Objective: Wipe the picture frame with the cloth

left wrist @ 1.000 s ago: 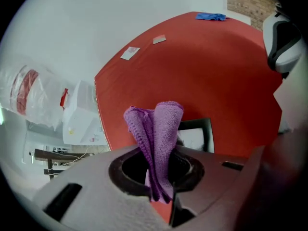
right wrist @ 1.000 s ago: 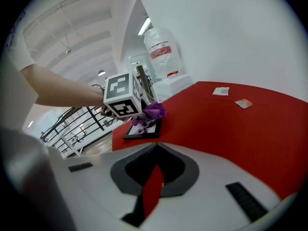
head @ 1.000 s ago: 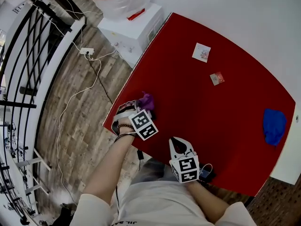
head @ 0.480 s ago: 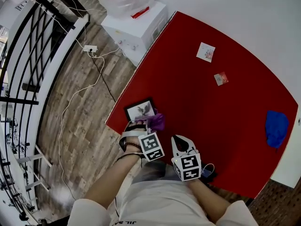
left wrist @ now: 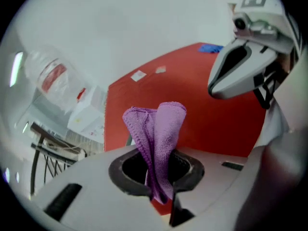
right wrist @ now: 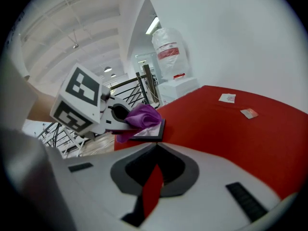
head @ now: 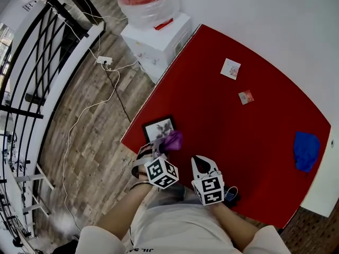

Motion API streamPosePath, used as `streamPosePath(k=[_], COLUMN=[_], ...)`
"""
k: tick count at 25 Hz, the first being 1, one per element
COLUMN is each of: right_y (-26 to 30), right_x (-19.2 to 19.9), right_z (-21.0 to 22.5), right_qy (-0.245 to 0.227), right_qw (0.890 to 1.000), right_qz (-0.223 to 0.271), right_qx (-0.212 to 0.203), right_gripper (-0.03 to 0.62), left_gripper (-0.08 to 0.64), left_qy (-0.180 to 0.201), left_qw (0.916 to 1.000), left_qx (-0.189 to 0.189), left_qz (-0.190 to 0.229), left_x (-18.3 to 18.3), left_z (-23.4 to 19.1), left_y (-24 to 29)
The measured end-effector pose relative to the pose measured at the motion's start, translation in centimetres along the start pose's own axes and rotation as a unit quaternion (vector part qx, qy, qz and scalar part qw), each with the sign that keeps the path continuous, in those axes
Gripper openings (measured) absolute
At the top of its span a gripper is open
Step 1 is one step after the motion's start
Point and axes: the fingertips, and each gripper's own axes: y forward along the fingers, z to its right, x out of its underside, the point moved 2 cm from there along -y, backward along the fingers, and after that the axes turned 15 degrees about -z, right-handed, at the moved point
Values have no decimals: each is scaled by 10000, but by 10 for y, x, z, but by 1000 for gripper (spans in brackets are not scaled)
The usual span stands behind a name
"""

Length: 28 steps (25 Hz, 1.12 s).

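Observation:
A black picture frame [head: 158, 129] lies flat at the red table's [head: 238, 136] near left corner; the right gripper view shows it too [right wrist: 150, 132]. My left gripper [head: 157, 151] is shut on a purple cloth [head: 172, 139], which bunches up out of the jaws [left wrist: 160, 129]. The cloth [right wrist: 141, 116] hangs over the frame's near right corner; whether they touch is not clear. My right gripper [head: 203, 164] rests over the table's near edge, right of the left one, shut with nothing in it [right wrist: 155, 149].
A blue cloth [head: 306, 150] lies at the table's right end. Two small cards [head: 230, 68] [head: 244, 96] sit near the far edge. A white cabinet [head: 156, 38] with a water bottle [head: 145, 1] stands beyond the table. Cables, a power strip [head: 104, 61] and a black railing [head: 32, 62] are at left.
The left gripper with the purple cloth has drawn back off the picture frame toward me, so the frame now shows. The right gripper has stayed put.

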Motion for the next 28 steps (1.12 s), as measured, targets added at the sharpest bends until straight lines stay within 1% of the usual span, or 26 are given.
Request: streamPosePath(k=[1,2,3,4,5,6,8,10,12,13,14,15,21,24,26,28], right_y=[-2,-5,-9,-13,-16,-19,-24,-27,-31,-32,-33,-34,-34,-32,-33,-35], right_x=[-3,-7,-11,-16,-21,-26,-34,-40,-45,-47,-49,-51,-47,-47,-49,-51], right_z=[-3,-6,-8,-11,-13,-16,-20,-27,-35,-39,-44,-48,-65,-65,-65,-67], right_qy=[-100,-200,-295,-384,-464,-533,-634,-699,-741,-750,-748,-740,-689,-722,-750,-776], right_qw=[9999,9998,9995,9992,9988,9984,9976,9971,9966,9965,9964,9964,9969,9970,9968,9965], right_qz=[22,53,88,124,162,199,263,313,361,377,390,398,353,264,271,299], right_qx=[-4,-11,-18,-24,-30,-32,-25,-26,-41,-53,-68,-83,-122,-47,-17,-21], right_gripper=[3,5,5,3,4,3,3,4,3,4,3,3,3,3,3,3], left_gripper=[60,60,60,60,60,60,60,60,60,60,60,61,60,60,60,60], left_qy=[-516,-1075,-1650,-2195,-2663,-3038,-3572,-3972,-4287,-4402,-4485,-4530,-4602,-4560,-4509,-4491], left_qw=[9983,9926,9826,9692,9547,9409,9176,8972,8796,8730,8682,8654,8602,8623,8645,8646], left_qx=[59,159,275,367,398,358,147,-85,-260,-314,-341,-348,-288,-276,-289,-300], left_qz=[266,542,809,1053,1267,1453,1735,1929,2046,2078,2098,2114,2179,2186,2204,2232], left_x=[7,15,24,32,39,46,61,74,86,91,95,97,103,102,101,99], left_z=[0,1,2,3,2,0,-3,-5,-5,-5,-5,-6,-4,-3,-3,-4], left_y=[-10,-22,-36,-50,-65,-80,-104,-121,-131,-135,-137,-138,-145,-147,-149,-150])
